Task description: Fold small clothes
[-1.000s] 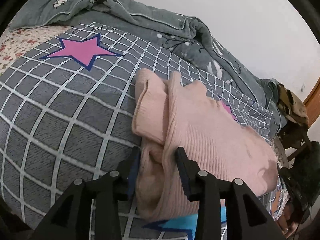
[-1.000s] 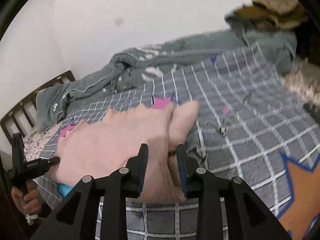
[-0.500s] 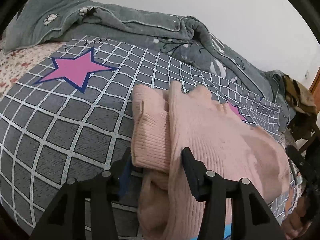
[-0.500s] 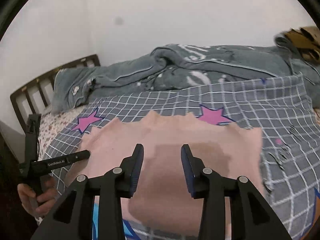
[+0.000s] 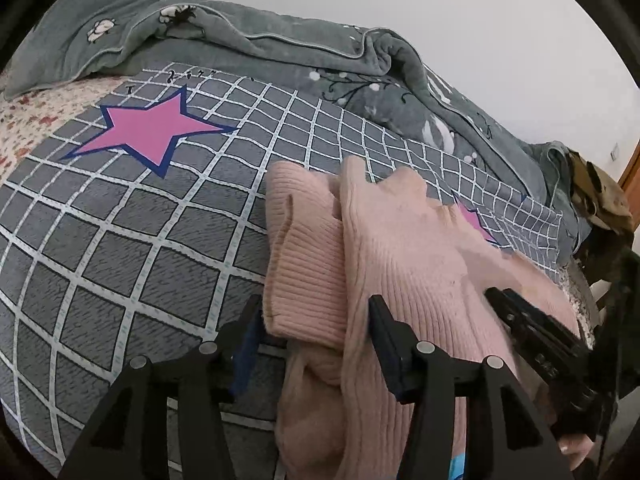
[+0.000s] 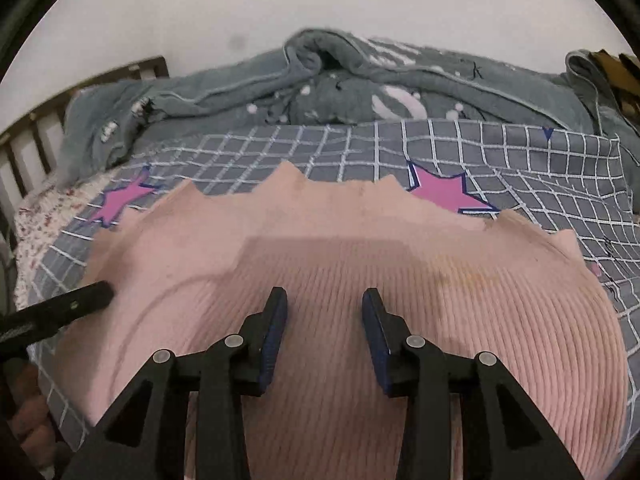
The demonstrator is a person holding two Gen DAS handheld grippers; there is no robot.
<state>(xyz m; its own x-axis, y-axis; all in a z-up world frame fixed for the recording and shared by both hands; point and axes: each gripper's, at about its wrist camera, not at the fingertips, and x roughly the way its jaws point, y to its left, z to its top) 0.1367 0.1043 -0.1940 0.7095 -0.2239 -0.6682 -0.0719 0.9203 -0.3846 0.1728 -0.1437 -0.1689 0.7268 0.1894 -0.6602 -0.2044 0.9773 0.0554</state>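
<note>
Left tool (image 5: 316,320) straddles crosswise pink sweater (image 6: 360,280).

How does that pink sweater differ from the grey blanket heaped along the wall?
The pink sweater is plain ribbed knit; the grey blanket is fleecy, printed with white shapes and dark twigs. The sweater lies fairly flat at the near side of the checked bedspread, one sleeve folded over; the blanket is bunched in rumpled folds at the far side. Both rest on the bed.

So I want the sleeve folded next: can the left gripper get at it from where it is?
Probably yes: the left gripper is open with the pink sleeve lying between its fingers, nothing covering it.
</note>
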